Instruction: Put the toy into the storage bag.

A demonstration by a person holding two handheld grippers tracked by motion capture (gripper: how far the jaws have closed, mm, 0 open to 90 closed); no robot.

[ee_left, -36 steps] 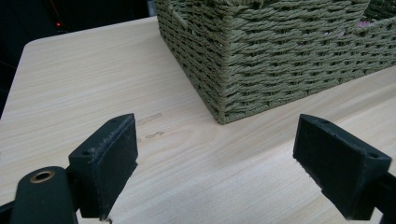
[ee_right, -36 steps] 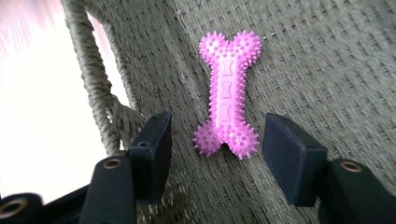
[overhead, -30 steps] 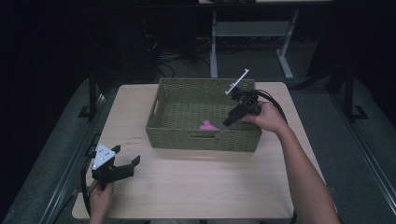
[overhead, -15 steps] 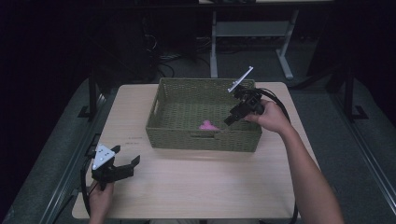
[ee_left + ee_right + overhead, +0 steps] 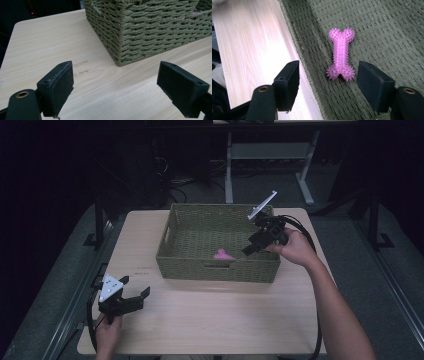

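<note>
A pink spiky bone-shaped toy (image 5: pixel 222 254) lies on the floor of the green woven basket (image 5: pixel 180 270), close to its near wall. In the right gripper view the toy (image 5: pixel 341 55) lies flat, beyond and between the jaws, with no pad touching it. My right gripper (image 5: pixel 248 250) hovers over the basket's right side, tilted down toward the toy. Its jaws have just been opening and hold nothing. My left gripper (image 5: pixel 134 286) rests low at the table's front left, open and empty, facing the basket's corner (image 5: pixel 120 50).
The basket (image 5: pixel 372 30) stands at the middle back of the light wooden table (image 5: pixel 210 320). Bare tabletop (image 5: pixel 50 37) lies between the left gripper and the basket. Beyond the table are a dark floor and a metal desk frame (image 5: pixel 230 170).
The right gripper has lifted slightly up and to the right above the basket, its jaws spreading. The pink toy stays on the basket floor. The left gripper has not moved.
</note>
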